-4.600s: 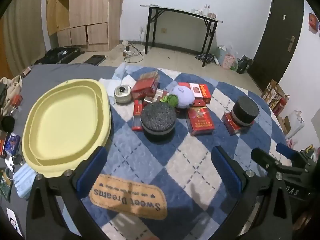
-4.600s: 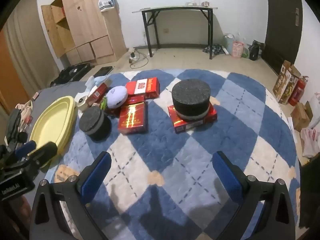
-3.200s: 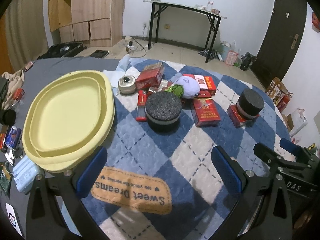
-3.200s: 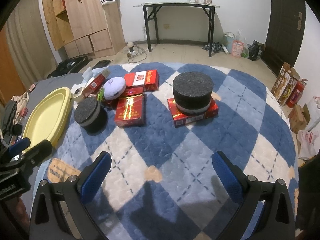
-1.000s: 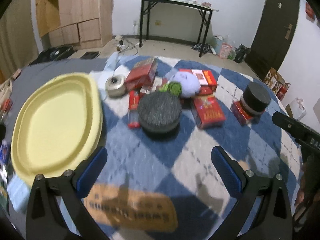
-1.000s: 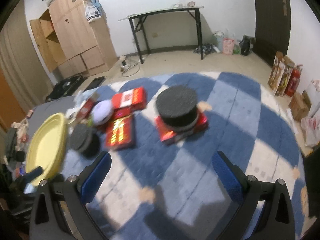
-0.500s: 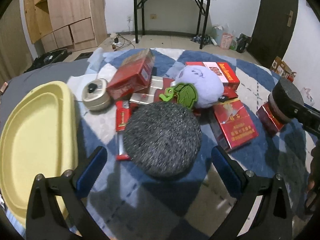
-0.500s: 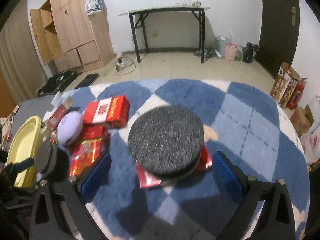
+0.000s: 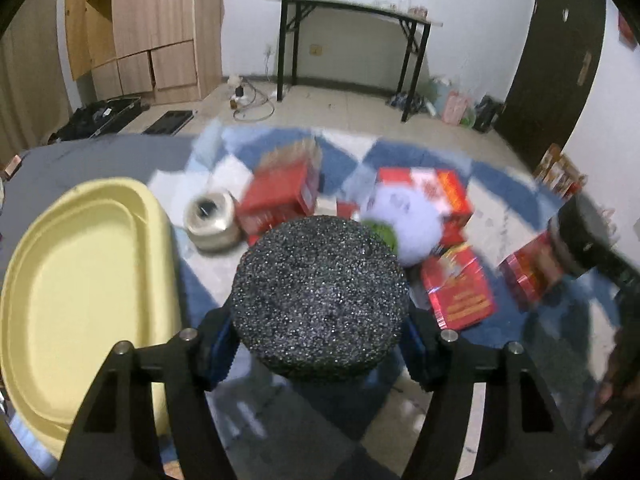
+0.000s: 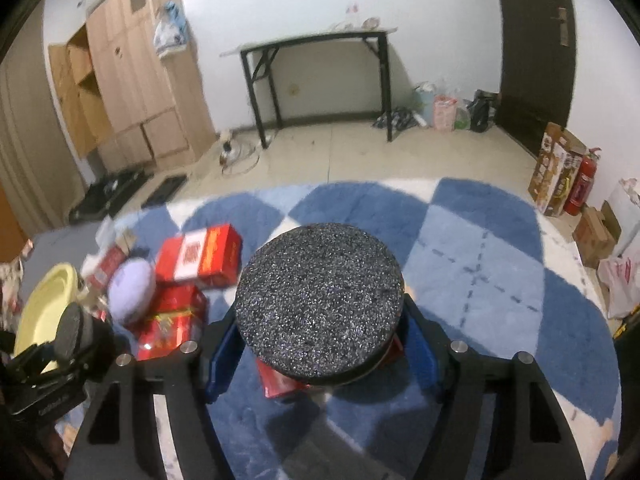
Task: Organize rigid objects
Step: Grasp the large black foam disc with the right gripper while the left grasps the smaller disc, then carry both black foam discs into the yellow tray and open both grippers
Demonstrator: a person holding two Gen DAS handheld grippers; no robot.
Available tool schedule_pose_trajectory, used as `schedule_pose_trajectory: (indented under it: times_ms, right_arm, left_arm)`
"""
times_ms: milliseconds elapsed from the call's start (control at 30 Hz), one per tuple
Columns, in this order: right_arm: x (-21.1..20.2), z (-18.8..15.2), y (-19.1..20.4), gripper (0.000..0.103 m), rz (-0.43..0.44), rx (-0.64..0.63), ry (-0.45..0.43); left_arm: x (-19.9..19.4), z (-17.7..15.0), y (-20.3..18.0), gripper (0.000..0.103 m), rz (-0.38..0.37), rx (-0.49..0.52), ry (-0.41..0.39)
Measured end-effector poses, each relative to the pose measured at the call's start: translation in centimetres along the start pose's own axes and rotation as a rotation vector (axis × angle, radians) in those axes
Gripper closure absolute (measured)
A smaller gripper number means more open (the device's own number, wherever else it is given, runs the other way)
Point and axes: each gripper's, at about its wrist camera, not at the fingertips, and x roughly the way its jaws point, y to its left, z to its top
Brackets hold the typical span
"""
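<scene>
Both your grippers have dropped in from well back and clamped on: your left gripper now squeezes the near black foam puck between its blue pads, just right of the yellow tray. Your right gripper grips the far black foam puck, farther right of that tray, above the red box. Purple plush and red cartons lie between the pucks on the blue checked blanket.
</scene>
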Motion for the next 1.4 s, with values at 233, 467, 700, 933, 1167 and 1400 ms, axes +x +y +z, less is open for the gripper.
schedule_pose_trajectory:
  times_ms: [233, 467, 700, 933, 1167, 1400]
  right_arm:
    - [-3.8, -0.7, 5.0, 0.032, 0.143, -0.133, -0.047]
    - [-5.8, -2.9, 19.2, 0.032, 0.422, -0.404, -0.008]
    - [-0.6, -7.9, 31.3, 0.032, 0.514, -0.597, 0.129]
    - [5.1, -9.4, 36.2, 0.032, 0.474, -0.684, 0.200]
    - [7.3, -10.7, 39.1, 0.030, 0.436, -0.714, 0.241]
    - [4.7, -10.5, 38.8, 0.001, 0.493, -0.650, 0.188]
  left_arm:
    - [-7.3, 4.0, 7.6, 0.034, 0.074, 0.028, -0.079]
    - [-7.4, 1.8, 19.7, 0.034, 0.193, -0.107, -0.043]
    - [-2.9, -0.4, 23.9, 0.034, 0.211, -0.171, 0.088]
    - [-0.4, -1.4, 26.3, 0.034, 0.195, -0.164, 0.157]
    - [1.2, -2.7, 25.8, 0.028, 0.156, -0.155, 0.205]
    - [-3.1, -0.6, 24.3, 0.000, 0.176, -0.169, 0.071]
